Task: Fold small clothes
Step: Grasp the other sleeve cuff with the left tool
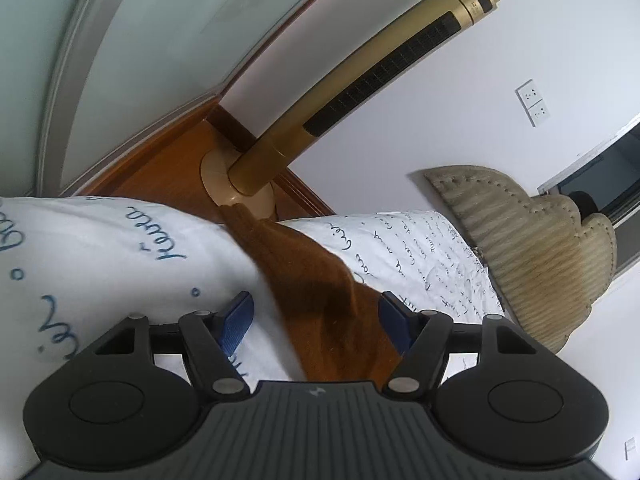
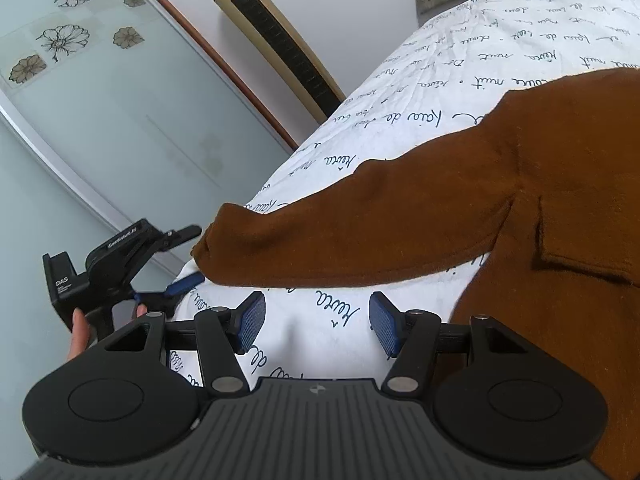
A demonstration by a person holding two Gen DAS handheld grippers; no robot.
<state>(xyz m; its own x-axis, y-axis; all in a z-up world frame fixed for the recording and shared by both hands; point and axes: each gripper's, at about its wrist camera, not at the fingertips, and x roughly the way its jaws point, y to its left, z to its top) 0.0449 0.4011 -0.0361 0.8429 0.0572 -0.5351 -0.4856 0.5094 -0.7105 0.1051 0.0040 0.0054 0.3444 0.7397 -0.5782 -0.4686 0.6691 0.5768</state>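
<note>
Brown garment (image 2: 460, 208) lies spread on the bed cover (image 2: 460, 60), white with dark handwriting print. One sleeve is stretched toward the bed's left edge; the cuff (image 2: 212, 240) ends at that edge. The body of the garment, with a pocket flap (image 2: 560, 256), is seen toward the right side of the bed.

Left gripper (image 1: 316, 316): jaws stand apart, blue pads (image 1: 236, 324) visible on both sides. The sleeve (image 1: 312, 280) runs between the jaws without being pressed by either pad; nothing is clamped. In the right wrist view the left gripper (image 2: 188, 256) is seen at the bed's left edge, just beside the cuff, with fingers of a hand (image 2: 80, 332) on its handle.

Right gripper (image 2: 316, 320): jaws parted, only bare bed cover between the pads (image 2: 252, 320). No cloth is held; the sleeve lies just beyond the fingertips and the garment body to the right.

A gold tower fan (image 1: 360, 96) stands off the bed's far-left corner on a wooden floor (image 1: 168, 160). A padded headboard (image 1: 532, 248) is noted at the far end of the bed. A frosted panel with flower prints (image 2: 60, 40) lines the left side.
</note>
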